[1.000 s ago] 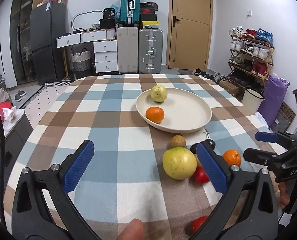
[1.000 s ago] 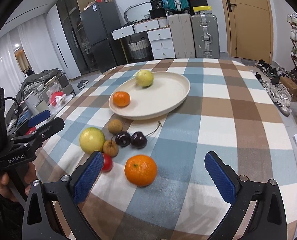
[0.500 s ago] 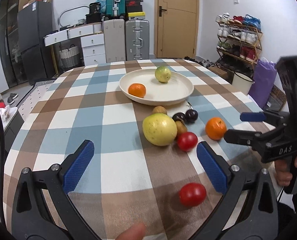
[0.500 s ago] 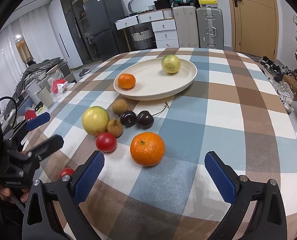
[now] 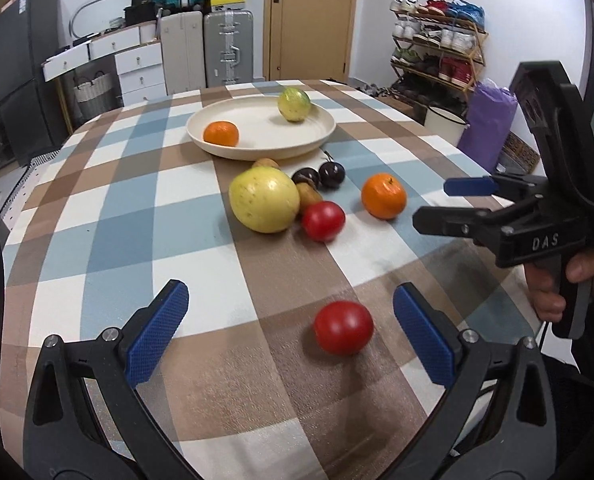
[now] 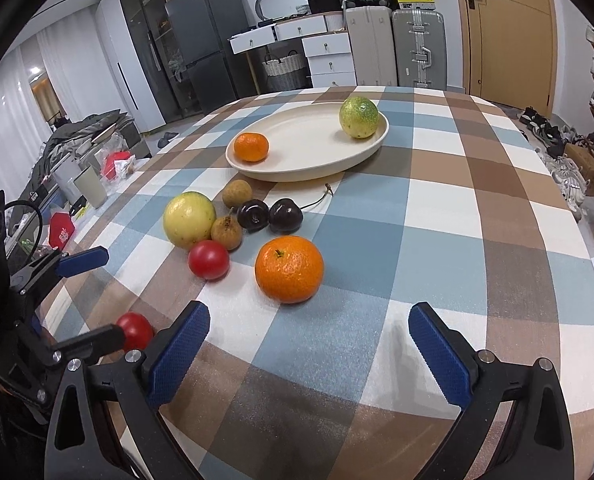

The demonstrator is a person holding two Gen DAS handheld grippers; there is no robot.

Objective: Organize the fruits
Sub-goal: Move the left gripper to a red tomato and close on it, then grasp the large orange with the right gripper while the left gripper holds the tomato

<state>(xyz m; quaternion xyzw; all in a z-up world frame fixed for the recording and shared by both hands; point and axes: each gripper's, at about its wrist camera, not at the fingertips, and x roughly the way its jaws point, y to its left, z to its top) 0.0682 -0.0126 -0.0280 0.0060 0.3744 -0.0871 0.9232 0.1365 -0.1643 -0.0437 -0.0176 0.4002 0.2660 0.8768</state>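
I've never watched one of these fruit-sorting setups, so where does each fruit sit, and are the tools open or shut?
Left tool: open, empty.
Right tool: open, empty.
Plate: holds two fruits.
Small orange: in plate.
Green fruit: in plate.
Large orange: on tablecloth.
Near tomato: on tablecloth, between left tool's fingers.
Yellow fruit: on tablecloth.

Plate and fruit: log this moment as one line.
plate: orange, green fruit | left tool: open, near tomato | right tool: open, near orange

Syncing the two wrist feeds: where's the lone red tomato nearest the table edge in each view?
Left wrist: the tomato sits low centre, between the left hand-held gripper pads.
Right wrist: the tomato sits lower left, partly hidden by the left hand-held gripper.
Shared landmark: cream plate.
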